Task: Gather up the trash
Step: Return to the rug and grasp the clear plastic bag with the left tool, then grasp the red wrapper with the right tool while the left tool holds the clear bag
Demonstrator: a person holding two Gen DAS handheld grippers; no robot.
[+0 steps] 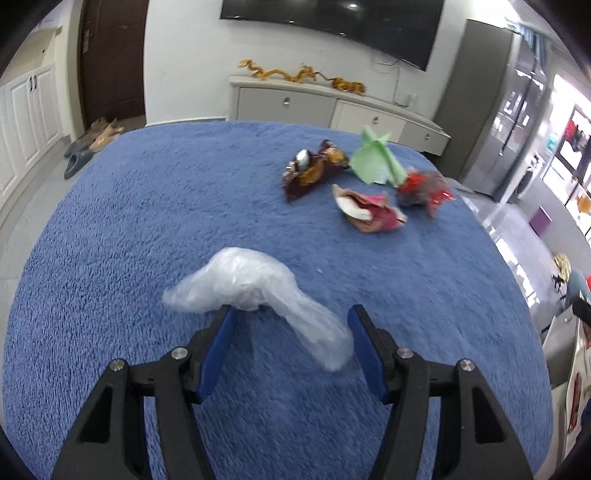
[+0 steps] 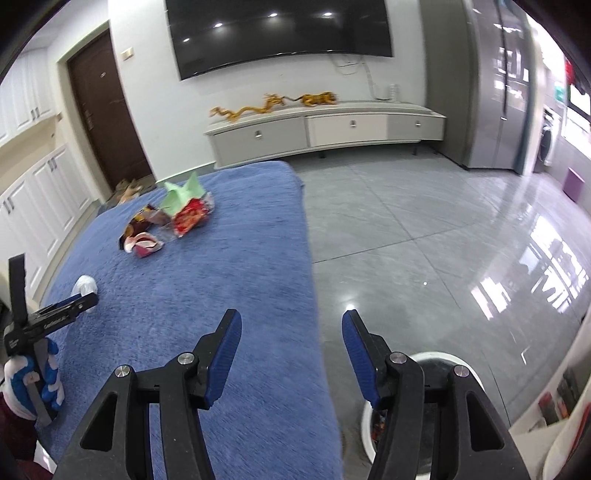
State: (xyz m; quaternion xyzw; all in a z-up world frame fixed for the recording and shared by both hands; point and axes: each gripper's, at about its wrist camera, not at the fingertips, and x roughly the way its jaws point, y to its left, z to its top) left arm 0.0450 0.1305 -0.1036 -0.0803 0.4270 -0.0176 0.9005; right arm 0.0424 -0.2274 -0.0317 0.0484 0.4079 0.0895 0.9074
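Blue fuzzy bench [image 1: 147, 221]: clear plastic bag [image 1: 255, 291] near front; brown wrapper [image 1: 314, 170], green paper [image 1: 373, 157], pink wrapper [image 1: 369, 212], red wrapper [image 1: 421, 188] bunched far back.

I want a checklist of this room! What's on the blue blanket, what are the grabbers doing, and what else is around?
Surface: fluffy blue blanket covering the table.
Job's things: crumpled clear plastic bag; dark brown snack wrapper; green paper scrap; pink wrapper; red wrapper; round white bin on the floor.
Clutter: nothing seen.
Grippers: left gripper open, around the clear bag; right gripper open, empty.
Cables: white cable under the black television.
Surroundings: grey drawer cabinet, gold dragon ornament, brown door.
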